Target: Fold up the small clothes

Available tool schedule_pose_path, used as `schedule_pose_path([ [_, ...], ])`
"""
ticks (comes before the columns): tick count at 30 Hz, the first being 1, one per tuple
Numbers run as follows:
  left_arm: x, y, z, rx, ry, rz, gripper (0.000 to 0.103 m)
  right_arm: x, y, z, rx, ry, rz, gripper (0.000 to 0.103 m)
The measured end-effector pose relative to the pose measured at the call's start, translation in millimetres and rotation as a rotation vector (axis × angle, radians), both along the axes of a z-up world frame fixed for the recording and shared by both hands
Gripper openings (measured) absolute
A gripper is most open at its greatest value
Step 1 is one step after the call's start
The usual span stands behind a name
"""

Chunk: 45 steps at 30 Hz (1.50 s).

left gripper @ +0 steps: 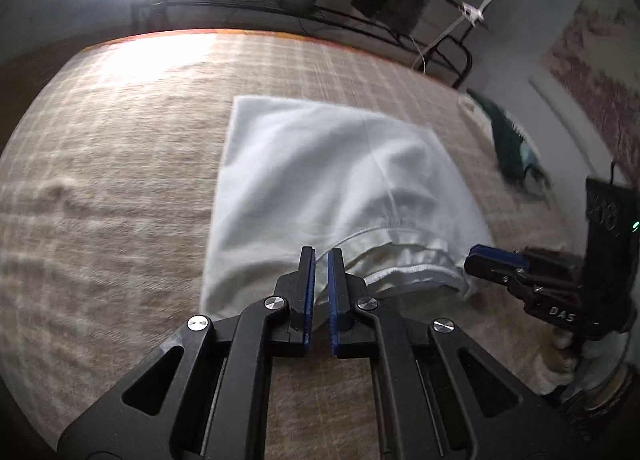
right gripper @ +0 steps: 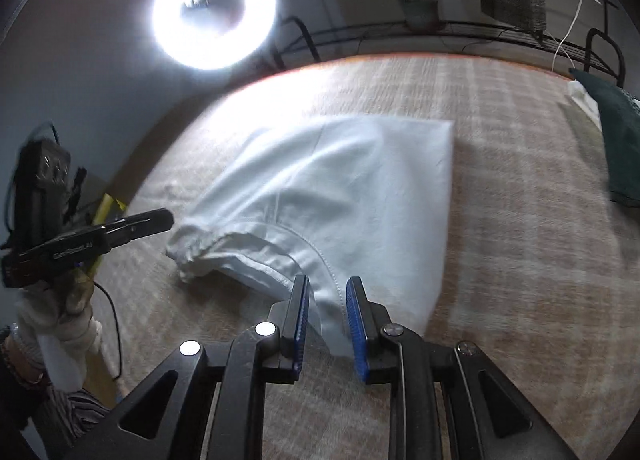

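A white garment lies folded on a beige checked cloth; it also shows in the right wrist view. My left gripper hovers over its near hem, jaws almost together with a narrow empty gap. It shows at the left of the right wrist view, apart from the garment's bunched corner. My right gripper has its jaws partly closed around the garment's near edge, which passes between the blue pads. In the left wrist view the right gripper sits at the garment's right corner.
A dark green garment lies at the far right of the surface, also in the right wrist view. A ring light glares behind the table. A black wire rack runs along the far edge.
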<state>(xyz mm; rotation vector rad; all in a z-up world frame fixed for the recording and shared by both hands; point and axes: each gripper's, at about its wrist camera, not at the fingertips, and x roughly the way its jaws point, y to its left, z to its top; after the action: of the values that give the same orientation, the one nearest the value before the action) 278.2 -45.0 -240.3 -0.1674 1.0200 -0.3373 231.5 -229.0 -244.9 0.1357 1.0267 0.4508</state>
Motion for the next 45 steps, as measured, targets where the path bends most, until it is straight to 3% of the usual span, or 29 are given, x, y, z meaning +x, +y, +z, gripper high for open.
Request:
schedule_pose_path([
  [4, -3, -9, -30, 0.041, 0.087, -0.05, 0.002, 1, 8, -11, -0.039, 0.038, 0.027, 0.021],
  [7, -8, -4, -22, 0.023, 0.088, -0.075, 0.002, -3, 6, -13, -0.04, 0.064, 0.077, 0.023],
  [10, -1, 6, 2, 0.0, 0.022, -0.043, 0.002, -2, -2, 0, 0.003, 0.048, 0.121, 0.023],
  [16, 48, 10, 18, -0.022, -0.018, 0.032, 0.002, 36, -25, 31, 0.116, -0.05, 0.023, 0.024],
  [22, 92, -9, -3, -0.018, -0.007, 0.036, 0.002, 87, -10, 33, 0.075, -0.085, -0.003, 0.022],
  [28, 107, -9, -37, 0.018, 0.037, 0.04, 0.002, 116, 9, 2, -0.017, -0.036, -0.001, 0.022],
  [32, 108, -3, -29, -0.005, 0.035, 0.031, 0.002, 117, 8, -16, -0.062, -0.006, 0.02, 0.018],
  [38, 127, 3, -3, -0.042, -0.036, 0.079, 0.002, 128, -6, 9, 0.025, -0.06, -0.023, 0.022],
  [45, 153, 6, -27, -0.033, 0.006, 0.14, 0.002, 152, -4, -7, -0.043, -0.055, -0.09, 0.022],
])
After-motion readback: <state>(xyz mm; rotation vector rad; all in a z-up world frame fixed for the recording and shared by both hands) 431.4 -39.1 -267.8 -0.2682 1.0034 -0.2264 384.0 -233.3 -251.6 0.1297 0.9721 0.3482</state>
